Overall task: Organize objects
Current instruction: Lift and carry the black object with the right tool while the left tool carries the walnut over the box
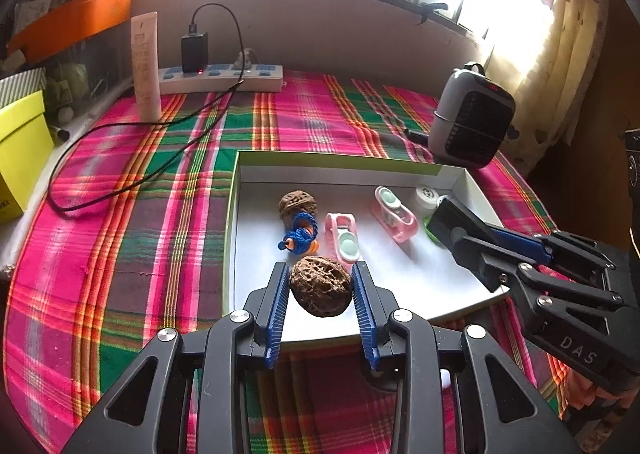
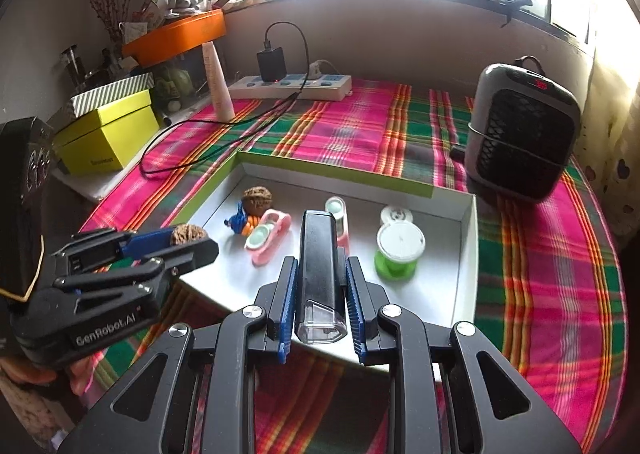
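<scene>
Left gripper (image 1: 320,278) jaws clamp a walnut (image 1: 321,291); right gripper (image 2: 322,274) jaws clamp a black bar (image 2: 319,266) above the tray (image 2: 466,254).

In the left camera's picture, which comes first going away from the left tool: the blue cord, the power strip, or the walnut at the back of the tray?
1. blue cord, in the tray, just beyond the left tool.
2. back walnut, right behind the cord.
3. power strip, far off by the wall.

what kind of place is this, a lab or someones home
Most likely a home: a table under a window, covered by a plaid cloth, with a power strip, a small heater and cluttered boxes at the side.
</scene>
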The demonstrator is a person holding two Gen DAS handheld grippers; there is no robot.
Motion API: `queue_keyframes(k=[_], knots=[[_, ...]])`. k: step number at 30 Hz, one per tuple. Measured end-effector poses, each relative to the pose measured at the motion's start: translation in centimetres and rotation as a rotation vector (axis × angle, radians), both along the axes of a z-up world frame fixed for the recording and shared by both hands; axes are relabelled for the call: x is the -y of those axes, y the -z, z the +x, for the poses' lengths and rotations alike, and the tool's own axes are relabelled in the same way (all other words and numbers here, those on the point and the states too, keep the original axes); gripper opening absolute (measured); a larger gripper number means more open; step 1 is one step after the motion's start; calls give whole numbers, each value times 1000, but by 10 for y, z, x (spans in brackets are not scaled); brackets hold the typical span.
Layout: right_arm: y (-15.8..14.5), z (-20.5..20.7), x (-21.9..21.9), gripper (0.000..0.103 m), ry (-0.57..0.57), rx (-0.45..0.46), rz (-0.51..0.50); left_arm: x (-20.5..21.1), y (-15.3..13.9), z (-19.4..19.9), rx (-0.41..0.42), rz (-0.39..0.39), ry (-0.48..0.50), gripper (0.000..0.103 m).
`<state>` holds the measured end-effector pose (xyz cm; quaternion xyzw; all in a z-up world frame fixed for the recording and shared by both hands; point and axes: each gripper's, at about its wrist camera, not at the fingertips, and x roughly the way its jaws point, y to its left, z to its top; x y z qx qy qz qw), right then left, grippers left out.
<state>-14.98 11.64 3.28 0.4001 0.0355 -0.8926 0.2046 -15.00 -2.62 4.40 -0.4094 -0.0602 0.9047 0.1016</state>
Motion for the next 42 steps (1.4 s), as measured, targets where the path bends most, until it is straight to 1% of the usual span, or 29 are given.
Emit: queue_keyframes(k=[6, 23, 32, 37, 42], knots=[[8, -15, 8, 24, -5, 23, 0, 0, 5, -6, 11, 2, -1, 30], [22, -39, 24, 25, -30, 69, 23, 1, 15, -16, 37, -1, -6, 30], [22, -46, 31, 25, -57, 64, 32, -1, 17, -17, 35, -13, 1, 30], [22, -50, 37, 25, -68, 61, 44, -3, 17, -17, 30, -33, 7, 30], [21, -49, 40, 25, -82, 60, 34, -2, 16, -16, 30, -25, 6, 30]])
